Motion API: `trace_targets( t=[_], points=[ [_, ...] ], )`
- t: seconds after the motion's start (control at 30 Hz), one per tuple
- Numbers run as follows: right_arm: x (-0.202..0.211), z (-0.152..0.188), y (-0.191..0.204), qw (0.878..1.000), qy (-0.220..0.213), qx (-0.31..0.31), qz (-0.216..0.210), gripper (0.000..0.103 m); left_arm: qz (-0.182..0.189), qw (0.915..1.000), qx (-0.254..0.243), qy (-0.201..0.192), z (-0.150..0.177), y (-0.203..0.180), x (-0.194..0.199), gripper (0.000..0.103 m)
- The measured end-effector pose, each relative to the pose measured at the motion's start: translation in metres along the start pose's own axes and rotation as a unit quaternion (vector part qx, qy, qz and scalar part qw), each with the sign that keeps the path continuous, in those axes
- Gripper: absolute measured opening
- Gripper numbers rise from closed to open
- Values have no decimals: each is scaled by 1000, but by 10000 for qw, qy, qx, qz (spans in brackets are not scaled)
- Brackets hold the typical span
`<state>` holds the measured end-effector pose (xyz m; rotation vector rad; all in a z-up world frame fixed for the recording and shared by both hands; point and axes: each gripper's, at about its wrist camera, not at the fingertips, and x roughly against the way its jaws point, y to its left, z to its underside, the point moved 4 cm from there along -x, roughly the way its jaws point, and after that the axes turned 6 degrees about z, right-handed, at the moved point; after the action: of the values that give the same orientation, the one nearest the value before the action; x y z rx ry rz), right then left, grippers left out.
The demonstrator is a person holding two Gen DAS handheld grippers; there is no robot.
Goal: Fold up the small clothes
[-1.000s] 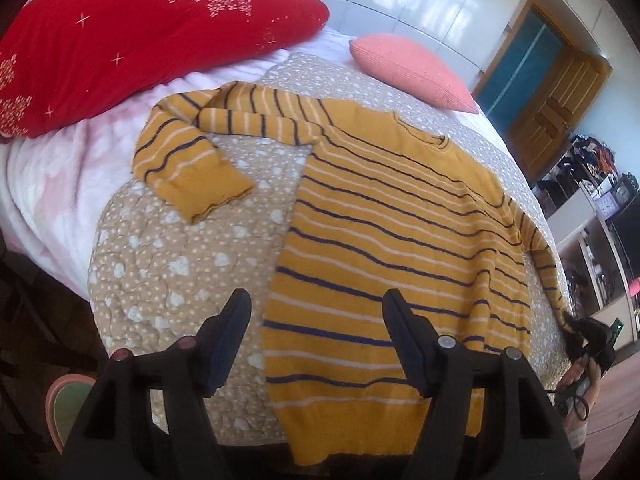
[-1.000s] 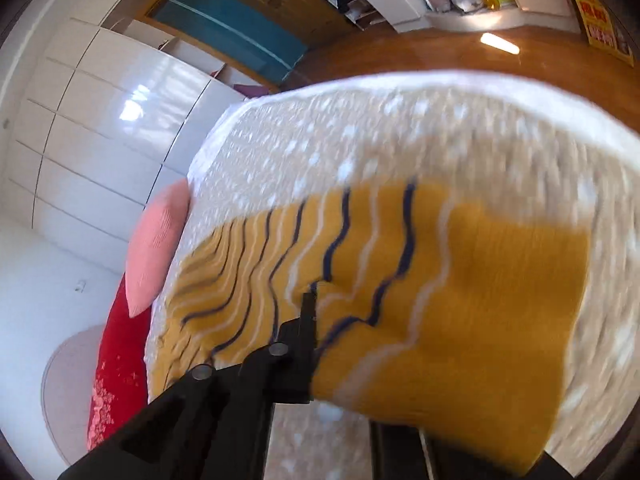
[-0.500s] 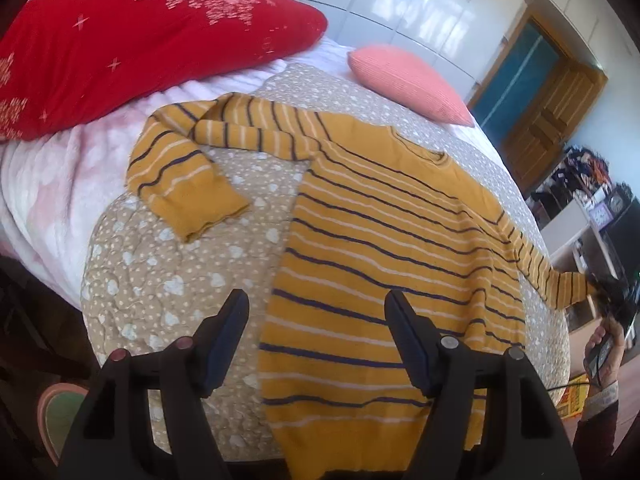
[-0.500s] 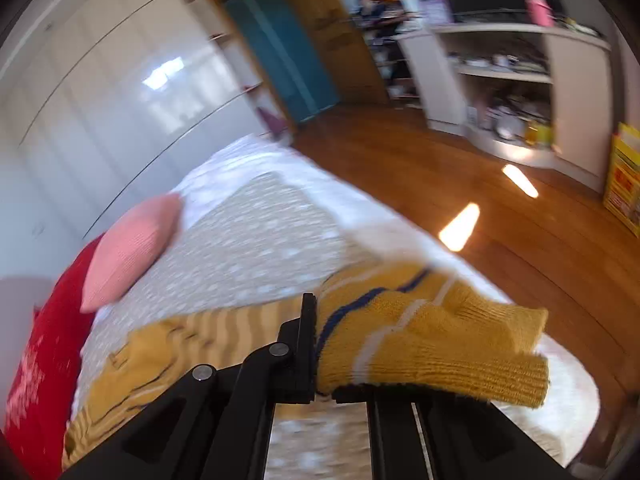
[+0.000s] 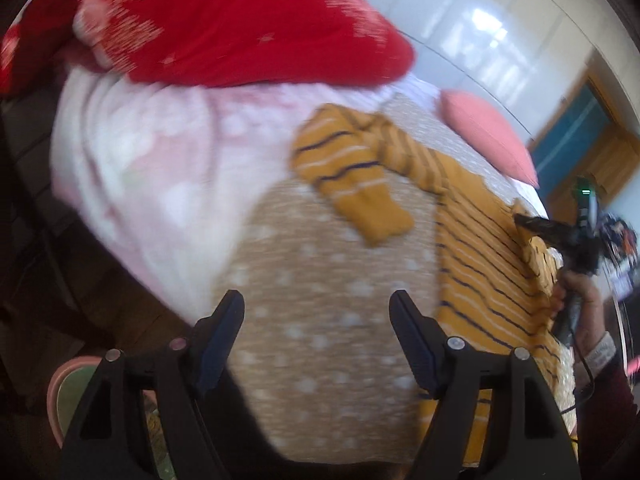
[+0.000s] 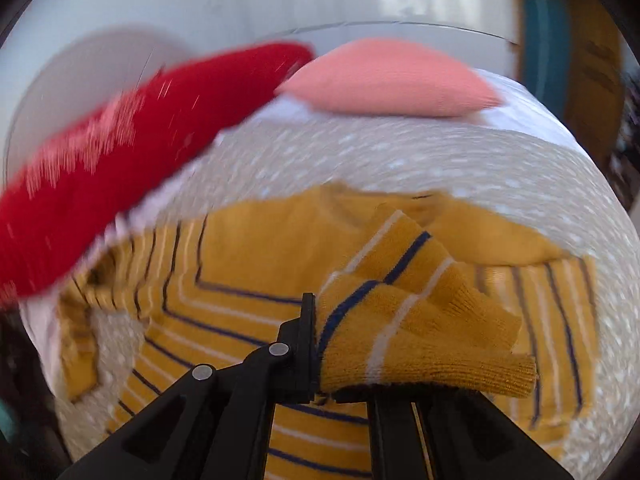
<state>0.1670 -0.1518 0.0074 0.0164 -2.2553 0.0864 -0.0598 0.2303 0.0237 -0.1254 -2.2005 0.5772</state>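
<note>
Right wrist: one sweater (image 6: 240, 280), two pillows (image 6: 392, 76).

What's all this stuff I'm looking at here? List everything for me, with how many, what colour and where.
Mustard-yellow knit sweater with navy and white stripes: one, spread on the bed; one sleeve cuff lifted over the body.
Tan quilted bedcover with white dots: one, under the sweater.
Pale pink blanket: one, beside the tan cover.
Large red pillow with white pattern: one, at the bed's head.
Small salmon-pink cushion: one, beside the red pillow.
Teal door in a wooden frame: one, background.
Left hand-held gripper: black, open, above the bedcover.
Right hand-held gripper: black, shut on the cuff.
</note>
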Motion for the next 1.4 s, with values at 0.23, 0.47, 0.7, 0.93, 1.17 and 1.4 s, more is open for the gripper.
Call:
trace_targets(
  t=[0.23,0.47,0.7,0.93,1.17,1.4],
  points=[
    [-23,27,102,9904,-106,1353,271,68,-100,9993,344,-131,-2,35,8,74],
    [-10,50,158,9412,-633,3203,872,68,-8,9993,355,-92,1,34,4,74],
    [12,79,175,8686,-1278,4590,1356,68,74,9994,306,-127,3,28,7,74],
    [37,85,144,9043,-990,4035,982,70,67,9993,360,-100,5,31,9,74],
    [38,40,-49,9673,-438,1166,2208,71,-83,9988,492,-8,7,44,6,75],
    [0,50,-175,9762,478,-738,1982,59,30,9993,331,166,11,18,-3,75]
  ],
)
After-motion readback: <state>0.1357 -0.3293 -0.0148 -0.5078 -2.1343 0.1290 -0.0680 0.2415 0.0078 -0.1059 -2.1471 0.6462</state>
